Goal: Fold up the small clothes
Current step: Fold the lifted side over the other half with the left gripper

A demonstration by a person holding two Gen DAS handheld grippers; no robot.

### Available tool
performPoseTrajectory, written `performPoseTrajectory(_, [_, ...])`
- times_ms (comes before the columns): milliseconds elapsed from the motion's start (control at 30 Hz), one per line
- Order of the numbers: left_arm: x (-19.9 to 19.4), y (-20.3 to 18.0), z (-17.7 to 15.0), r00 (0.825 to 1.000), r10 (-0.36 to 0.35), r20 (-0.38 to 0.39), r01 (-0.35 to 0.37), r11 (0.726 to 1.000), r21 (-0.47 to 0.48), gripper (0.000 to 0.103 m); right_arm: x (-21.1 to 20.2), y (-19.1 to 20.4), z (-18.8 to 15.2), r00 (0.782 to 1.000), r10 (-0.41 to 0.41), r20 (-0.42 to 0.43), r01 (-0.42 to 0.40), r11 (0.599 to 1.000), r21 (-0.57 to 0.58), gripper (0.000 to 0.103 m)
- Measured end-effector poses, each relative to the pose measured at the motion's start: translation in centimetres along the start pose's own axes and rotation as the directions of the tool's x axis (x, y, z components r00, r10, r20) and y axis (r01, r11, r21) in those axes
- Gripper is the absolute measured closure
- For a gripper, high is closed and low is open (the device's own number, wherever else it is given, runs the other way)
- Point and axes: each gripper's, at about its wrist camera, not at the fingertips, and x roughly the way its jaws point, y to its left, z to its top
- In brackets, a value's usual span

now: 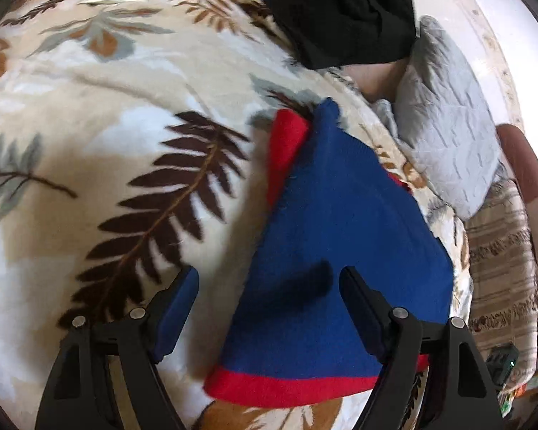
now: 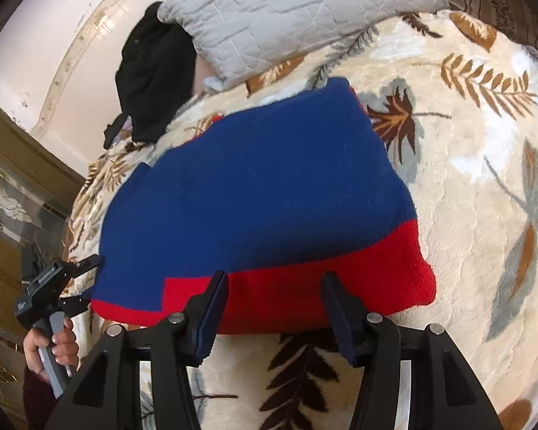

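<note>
So, in the left wrist view, the left gripper [image 1: 269, 308] is seen spread wide at the bottom of the frame, nothing pinched, with one finger hanging over the blue sweater [image 1: 340, 236] and the other over the leaf-print blanket [image 1: 89, 165]. The sweater is laid flat in the lower right of centre, its red hem [image 1: 290, 387] turned toward the camera and a red strip showing at its upper left edge. A black garment [image 1: 344, 10] is bunched at the top of the frame, and a grey quilted pillow [image 1: 444, 125] is seen at the right. Over in the right wrist view, the right gripper [image 2: 274, 308] is also held open and empty at the bottom, its tips just short of the red hem or barely over it, hard to tell which. The sweater fills the middle of the frame and looks already doubled over, so a fold or two is judged done. The left gripper is visible at the lower left beside the sweater's edge, gripped by a hand [image 2: 52, 347]. Probably the step in hand is a regrasp between folds; next, both near corners of the hem would need pinching through all layers, then carrying toward the far edge.
</note>
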Motion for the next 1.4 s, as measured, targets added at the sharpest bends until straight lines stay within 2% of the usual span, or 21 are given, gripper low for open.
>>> performPoseTrajectory(33, [0.2, -0.3, 0.0, 0.999, -0.047, -0.013, 0.047, 0.999, -0.002, 0.056, 0.3, 0.0, 0.0, 1.0, -0.002, -0.008, 0.002, 1.0, 0.001, 0.045])
performPoseTrajectory(67, [0.3, -0.4, 0.0, 0.997, -0.079, -0.026, 0.079, 0.997, -0.008, 0.067, 0.5, 0.0, 0.1, 1.0, -0.002, -0.009, 0.002, 1.0, -0.001, 0.045])
performPoseTrajectory(100, [0.4, -0.7, -0.1, 0.996, -0.084, -0.031, 0.084, 0.996, -0.001, 0.07, 0.5, 0.1, 0.3, 1.0, -0.002, -0.009, 0.002, 1.0, -0.005, 0.045])
performPoseTrajectory(200, [0.6, -1.8, -0.5, 0.999, -0.027, -0.02, 0.028, 0.998, 0.054, 0.07, 0.8, 0.0, 0.5, 1.0, 0.006, -0.017, -0.006, 1.0, 0.004, 0.045])
performPoseTrajectory(267, [0.7, -1.4, -0.2, 0.999, -0.038, -0.033, 0.039, 0.999, 0.017, 0.059, 0.8, -0.1, 0.6, 1.0, 0.017, -0.02, -0.017, 1.0, 0.015, 0.045])
performPoseTrajectory(300, [0.8, -1.0, -0.1, 0.998, -0.045, -0.043, 0.044, 0.999, -0.006, 0.04, 0.7, -0.3, 0.6, 0.999, 0.024, -0.02, -0.024, 0.999, 0.021, 0.045])
performPoseTrajectory(333, [0.9, -0.6, 0.0, 0.997, -0.062, -0.05, 0.06, 0.998, -0.033, 0.035, 0.6, -0.4, 0.6, 0.999, 0.031, -0.018, -0.03, 0.999, 0.028, 0.046])
performPoseTrajectory(400, [1.1, -0.5, -0.2, 0.994, -0.105, -0.043, 0.103, 0.993, -0.054, 0.035, -0.1, -0.8, 0.7, 0.999, 0.044, 0.007, -0.044, 0.998, 0.041, 0.046])
performPoseTrajectory(500, [1.5, -2.1, -0.8, 0.992, -0.112, -0.056, 0.114, 0.993, 0.02, 0.038, -1.0, -1.3, 1.0, 0.998, 0.02, 0.058, -0.022, 0.999, 0.04, 0.046])
performPoseTrajectory(567, [1.5, -2.9, -1.0, 0.996, -0.082, -0.046, 0.085, 0.994, 0.064, 0.059, -0.5, -1.9, 1.0, 0.999, 0.025, 0.034, -0.027, 0.998, 0.063, 0.046])
performPoseTrajectory(600, [1.5, -3.2, -1.0, 0.997, -0.071, -0.039, 0.074, 0.994, 0.081, 0.074, 0.0, -2.1, 1.0, 1.0, 0.023, 0.012, -0.023, 0.997, 0.073, 0.046])
performPoseTrajectory(633, [1.5, -3.1, -0.9, 0.997, -0.076, -0.033, 0.079, 0.994, 0.079, 0.077, 0.3, -2.2, 1.0, 1.0, 0.019, 0.0, -0.018, 0.997, 0.076, 0.047])
performPoseTrajectory(767, [1.2, -3.2, -0.7, 0.995, -0.096, -0.018, 0.097, 0.992, 0.08, 0.077, -0.1, -2.2, 1.2, 0.999, 0.04, 0.017, -0.041, 0.996, 0.085, 0.047])
performPoseTrajectory(800, [1.2, -3.4, -0.8, 0.996, -0.083, -0.019, 0.085, 0.992, 0.093, 0.074, -0.4, -2.3, 1.3, 0.998, 0.052, 0.029, -0.055, 0.994, 0.093, 0.047])
performPoseTrajectory(833, [1.3, -3.5, -0.8, 0.997, -0.074, -0.025, 0.076, 0.992, 0.097, 0.062, -0.7, -2.3, 1.4, 0.997, 0.062, 0.047, -0.066, 0.994, 0.091, 0.047])
performPoseTrajectory(900, [1.4, -3.8, -1.1, 0.997, -0.075, -0.023, 0.077, 0.991, 0.107, 0.057, -1.0, -2.3, 1.5, 0.996, 0.058, 0.062, -0.063, 0.994, 0.084, 0.047])
performPoseTrajectory(967, [1.1, -4.3, -1.4, 0.999, -0.039, 0.004, 0.038, 0.989, 0.143, 0.058, -0.3, -2.6, 1.5, 0.999, 0.042, 0.032, -0.045, 0.994, 0.098, 0.047])
performPoseTrajectory(1033, [0.8, -5.0, -1.7, 0.999, 0.035, 0.035, -0.041, 0.982, 0.182, 0.078, 0.4, -2.9, 1.4, 0.999, 0.036, 0.006, -0.036, 0.993, 0.113, 0.047])
performPoseTrajectory(1167, [0.0, -5.7, -2.2, 0.994, 0.078, 0.08, -0.094, 0.969, 0.226, 0.081, 0.2, -2.4, 1.3, 1.0, 0.017, 0.013, -0.018, 0.996, 0.084, 0.047])
performPoseTrajectory(1333, [-1.0, -7.5, -3.6, 0.977, 0.152, 0.153, -0.193, 0.931, 0.309, 0.083, 0.5, -1.3, 1.5, 1.0, -0.023, 0.019, 0.023, 0.999, 0.033, 0.047])
performPoseTrajectory(1400, [-1.5, -7.9, -4.1, 0.973, 0.159, 0.167, -0.206, 0.923, 0.325, 0.084, 0.5, -0.6, 1.5, 0.998, -0.054, 0.034, 0.054, 0.999, -0.008, 0.047])
